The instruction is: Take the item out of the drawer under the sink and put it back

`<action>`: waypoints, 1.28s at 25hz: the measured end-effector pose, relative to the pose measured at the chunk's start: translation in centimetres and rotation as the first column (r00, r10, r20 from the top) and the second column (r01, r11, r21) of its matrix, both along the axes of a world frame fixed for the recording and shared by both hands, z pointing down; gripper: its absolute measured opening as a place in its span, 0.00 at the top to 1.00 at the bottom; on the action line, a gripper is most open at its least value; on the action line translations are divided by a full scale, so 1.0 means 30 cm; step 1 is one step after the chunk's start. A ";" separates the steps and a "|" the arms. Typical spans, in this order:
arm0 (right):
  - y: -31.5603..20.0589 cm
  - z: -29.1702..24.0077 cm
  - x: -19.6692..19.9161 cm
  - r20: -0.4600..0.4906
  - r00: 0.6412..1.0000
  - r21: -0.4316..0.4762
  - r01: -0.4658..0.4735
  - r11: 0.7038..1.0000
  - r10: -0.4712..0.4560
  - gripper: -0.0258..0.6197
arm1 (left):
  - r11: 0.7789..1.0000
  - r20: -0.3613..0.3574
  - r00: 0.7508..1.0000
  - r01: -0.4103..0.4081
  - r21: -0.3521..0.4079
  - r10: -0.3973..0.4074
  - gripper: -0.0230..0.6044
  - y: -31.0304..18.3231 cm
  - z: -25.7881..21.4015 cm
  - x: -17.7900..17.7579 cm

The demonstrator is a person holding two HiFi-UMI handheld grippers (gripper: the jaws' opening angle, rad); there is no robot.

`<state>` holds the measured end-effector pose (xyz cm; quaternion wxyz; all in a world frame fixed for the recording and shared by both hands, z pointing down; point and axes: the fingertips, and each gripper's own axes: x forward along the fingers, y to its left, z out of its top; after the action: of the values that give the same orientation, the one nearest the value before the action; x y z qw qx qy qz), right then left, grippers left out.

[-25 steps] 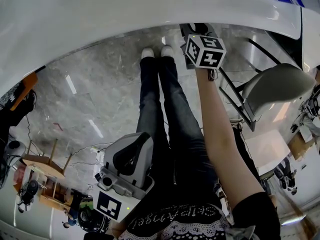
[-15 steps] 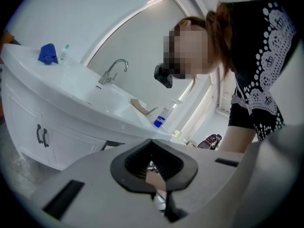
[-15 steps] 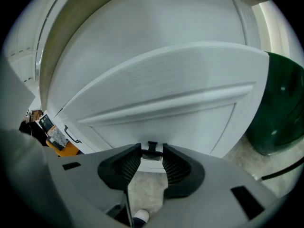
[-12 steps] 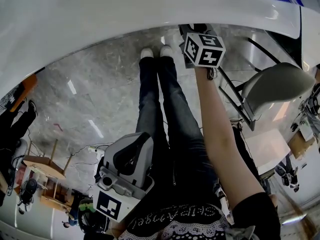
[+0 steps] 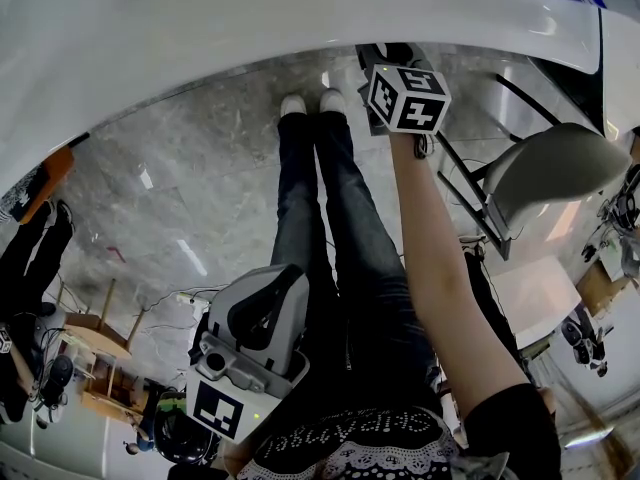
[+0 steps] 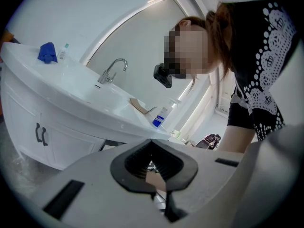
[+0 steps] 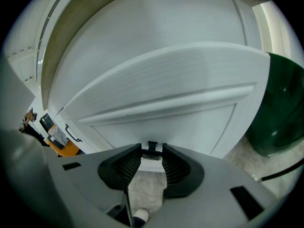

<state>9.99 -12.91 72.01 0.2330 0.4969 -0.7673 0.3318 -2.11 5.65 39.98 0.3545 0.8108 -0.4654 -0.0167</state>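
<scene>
The white cabinet front under the sink fills the right gripper view. Its small dark drawer handle sits between the tips of my right gripper, whose jaws are closed on it. In the head view the right gripper's marker cube is tucked under the edge of the white counter, which hides the jaws there. My left gripper hangs low by my left side with its jaws together and nothing in them. No drawer contents are visible.
The left gripper view shows the vanity from the side, with a faucet, a blue cloth, a blue-labelled bottle and dark door handles. A grey chair stands to my right. A dark green bin is beside the cabinet.
Both grippers stay almost still. Only the people at the left edge of the head view have shifted.
</scene>
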 end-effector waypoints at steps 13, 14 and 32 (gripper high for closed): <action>0.100 0.007 0.030 -0.012 1.000 -0.010 0.004 1.000 -0.005 0.74 | 1.000 -0.003 1.000 0.002 0.004 -0.002 0.96 0.009 -0.003 0.009; 0.106 0.008 0.032 -0.013 1.000 -0.010 0.005 1.000 -0.005 0.74 | 1.000 -0.004 1.000 0.001 0.003 -0.001 0.96 0.010 -0.003 0.010; 0.226 0.009 0.058 -0.021 1.000 -0.024 0.003 1.000 -0.003 0.74 | 1.000 -0.009 1.000 -0.009 0.005 0.009 0.96 0.009 -0.007 0.022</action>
<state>11.71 -6.15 72.29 0.2472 0.4965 -0.7615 0.3353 -1.44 5.91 39.77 0.3548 0.8136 -0.4602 -0.0200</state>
